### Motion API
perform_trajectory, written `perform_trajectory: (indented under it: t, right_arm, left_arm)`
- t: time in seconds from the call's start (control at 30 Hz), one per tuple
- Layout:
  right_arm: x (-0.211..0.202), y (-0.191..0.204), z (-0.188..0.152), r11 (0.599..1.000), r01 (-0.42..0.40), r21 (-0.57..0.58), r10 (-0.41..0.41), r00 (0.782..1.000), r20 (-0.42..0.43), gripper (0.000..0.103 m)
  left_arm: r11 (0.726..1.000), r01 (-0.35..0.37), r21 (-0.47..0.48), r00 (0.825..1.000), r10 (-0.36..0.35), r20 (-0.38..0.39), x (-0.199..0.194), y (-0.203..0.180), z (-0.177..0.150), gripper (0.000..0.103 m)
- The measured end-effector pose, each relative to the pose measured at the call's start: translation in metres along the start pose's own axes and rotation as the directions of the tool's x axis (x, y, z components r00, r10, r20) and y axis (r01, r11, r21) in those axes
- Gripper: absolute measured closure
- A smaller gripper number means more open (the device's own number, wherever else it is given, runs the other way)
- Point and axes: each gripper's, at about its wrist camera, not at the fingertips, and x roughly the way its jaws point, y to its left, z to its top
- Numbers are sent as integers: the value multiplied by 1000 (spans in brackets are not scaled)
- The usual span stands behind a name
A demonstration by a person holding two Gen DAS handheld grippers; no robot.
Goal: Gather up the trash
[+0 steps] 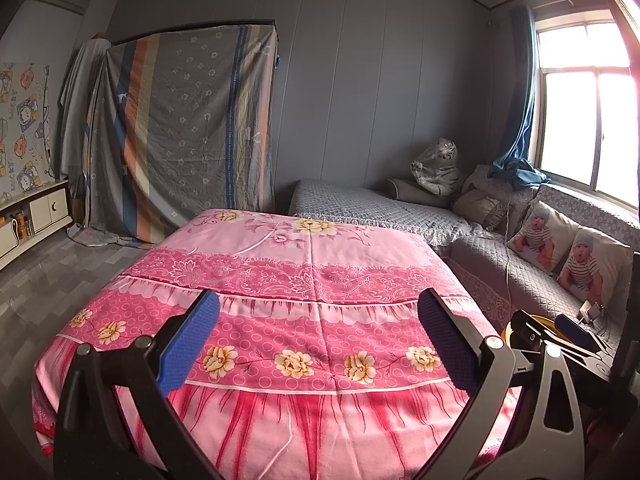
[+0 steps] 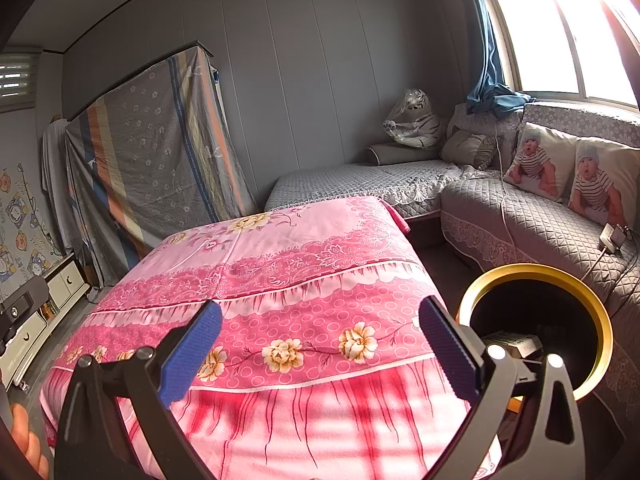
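My left gripper (image 1: pixel 318 340) hangs open over a table draped in a pink floral cloth (image 1: pixel 304 280), with nothing between its blue pads (image 1: pixel 188 344). My right gripper (image 2: pixel 320 348) is also open and empty above the same cloth (image 2: pixel 304 264), near its right side. A black bin with a gold rim (image 2: pixel 536 270) stands just right of the table, beside the right finger. Some boxy, pale trash (image 2: pixel 512 342) lies inside it. In the left wrist view a sliver of that rim (image 1: pixel 507 330) shows at the right. I see no loose trash on the cloth.
A grey quilted corner sofa (image 2: pixel 532 224) with baby-print cushions (image 2: pixel 540 160) runs behind and right of the table; a charger and cable (image 2: pixel 612 236) lie on it. A sheet-covered cabinet (image 1: pixel 180 128) stands at the back, a low white cabinet (image 1: pixel 36 216) at left. A hand (image 2: pixel 24 440) shows bottom left.
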Motion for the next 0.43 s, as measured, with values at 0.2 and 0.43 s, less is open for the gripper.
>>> perform_trajectory:
  t: [0.2, 0.43]
  right_arm:
    - [0, 0, -3, 1000, 1, 6, 0, 1000, -7, 8]
    - [1, -1, -3, 1000, 0, 8, 0, 1000, -9, 8]
  left_arm:
    - [1000, 10, -5, 1000, -10, -11, 1, -1, 0, 8]
    - [1000, 10, -5, 1000, -10, -17, 2, -2, 0, 8]
